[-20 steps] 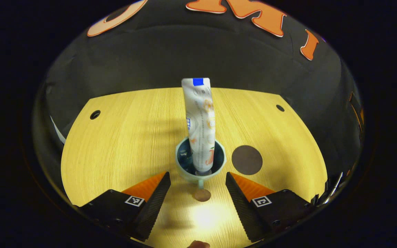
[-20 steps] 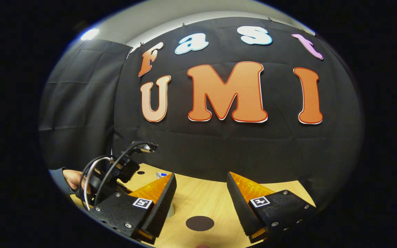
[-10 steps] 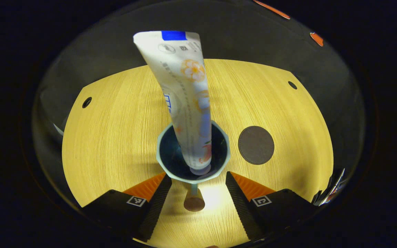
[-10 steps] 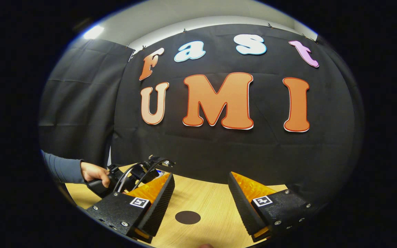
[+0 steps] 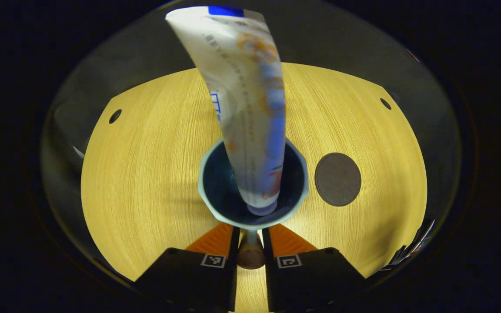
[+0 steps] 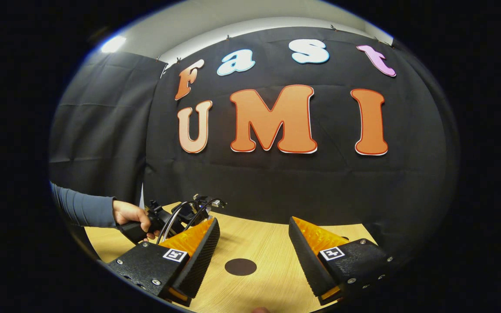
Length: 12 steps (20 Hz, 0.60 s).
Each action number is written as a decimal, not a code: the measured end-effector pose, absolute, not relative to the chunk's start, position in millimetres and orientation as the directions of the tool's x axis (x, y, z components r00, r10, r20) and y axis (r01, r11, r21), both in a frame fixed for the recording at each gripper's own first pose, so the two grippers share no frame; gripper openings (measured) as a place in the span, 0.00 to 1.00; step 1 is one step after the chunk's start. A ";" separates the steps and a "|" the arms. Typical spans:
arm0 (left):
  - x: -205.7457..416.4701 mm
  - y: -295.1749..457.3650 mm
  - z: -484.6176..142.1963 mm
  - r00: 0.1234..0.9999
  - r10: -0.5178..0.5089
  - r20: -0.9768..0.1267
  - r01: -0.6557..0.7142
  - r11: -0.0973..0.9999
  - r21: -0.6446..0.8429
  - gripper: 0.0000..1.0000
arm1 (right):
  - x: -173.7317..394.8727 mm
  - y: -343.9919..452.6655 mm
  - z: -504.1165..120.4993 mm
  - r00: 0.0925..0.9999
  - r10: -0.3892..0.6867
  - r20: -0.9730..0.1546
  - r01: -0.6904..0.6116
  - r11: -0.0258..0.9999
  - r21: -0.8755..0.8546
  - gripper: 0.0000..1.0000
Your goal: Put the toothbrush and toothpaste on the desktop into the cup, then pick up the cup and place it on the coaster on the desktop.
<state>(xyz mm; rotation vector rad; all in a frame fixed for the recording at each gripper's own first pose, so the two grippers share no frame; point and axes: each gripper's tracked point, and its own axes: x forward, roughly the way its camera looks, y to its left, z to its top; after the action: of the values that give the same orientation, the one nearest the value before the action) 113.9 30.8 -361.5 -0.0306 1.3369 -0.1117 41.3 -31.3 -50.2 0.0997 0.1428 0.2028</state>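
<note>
A pale blue cup [image 5: 215, 208] stands on the wooden desktop [image 5: 146, 174] with a white toothpaste tube [image 5: 250, 108] upright in it, cap down. A short pale handle with a brown round end [image 5: 250, 256] sticks out of the cup toward me. My left gripper [image 5: 250, 230] is shut on that handle, one finger on each side. A dark round coaster [image 5: 338, 179] lies flat just right of the cup. In the right gripper view my right gripper [image 6: 252, 248] hangs open above the desktop with nothing between its fingers, and the coaster [image 6: 240, 267] lies below it.
The right gripper view has a hand [image 6: 131, 215] in a grey-blue sleeve holding the left gripper [image 6: 176, 217] at the left. Two small holes [image 5: 114, 116] [image 5: 385, 103] mark the desktop's far corners. The black cloth wall stands behind the desktop.
My left gripper moved in toward the cup and its fingers went from wide open to shut on the handle. The right gripper stayed open and shifted only slightly.
</note>
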 end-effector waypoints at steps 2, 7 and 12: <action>116.4 30.3 -356.2 0.234 -0.097 -0.967 0.051 0.995 -0.088 0.28 | 39.4 -32.7 -50.4 0.970 0.203 -0.130 -0.189 0.975 0.117 0.95; 113.0 28.1 -358.4 0.256 -0.098 -0.962 0.028 0.995 -0.094 0.26 | 33.3 -39.7 -52.5 0.972 0.192 -0.134 -0.175 0.977 0.124 0.95; 131.3 33.3 -343.2 0.301 -0.110 -0.947 0.052 0.994 -0.098 0.26 | 24.7 -50.0 -56.5 0.973 0.180 -0.145 -0.161 0.978 0.131 0.95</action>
<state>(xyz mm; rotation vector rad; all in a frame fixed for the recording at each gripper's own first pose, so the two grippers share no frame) 131.3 33.3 -343.2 -0.0521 1.2604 -0.1074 24.7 -50.0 -56.5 0.1191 0.1573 0.1722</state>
